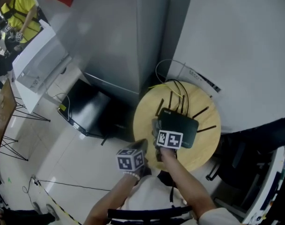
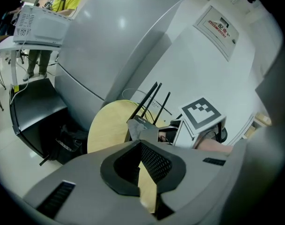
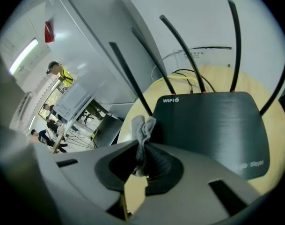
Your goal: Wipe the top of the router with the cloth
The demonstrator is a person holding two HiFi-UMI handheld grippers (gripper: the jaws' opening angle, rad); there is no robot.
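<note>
A black router [image 1: 179, 125] with several upright antennas lies on a small round wooden table [image 1: 144, 111]. In the right gripper view the router [image 3: 212, 125] fills the right half, its flat top bare. My right gripper [image 3: 143, 146] is shut on a crumpled grey cloth [image 3: 143, 128], which stands just off the router's left edge. From the head view, the right gripper [image 1: 157, 132] and cloth [image 1: 155, 124] sit at the router's near-left corner. My left gripper [image 1: 143, 145] hangs off the table's near-left rim. Its jaws [image 2: 139, 144] are shut on nothing, pointing at the table [image 2: 109, 125] and cloth [image 2: 140, 128].
A tall grey cabinet [image 1: 114, 36] stands behind the table on the left and a white wall [image 1: 245, 41] on the right. Black and yellow cables [image 1: 172, 86] run off the table's far edge. A black case [image 1: 86, 109] lies on the floor to the left.
</note>
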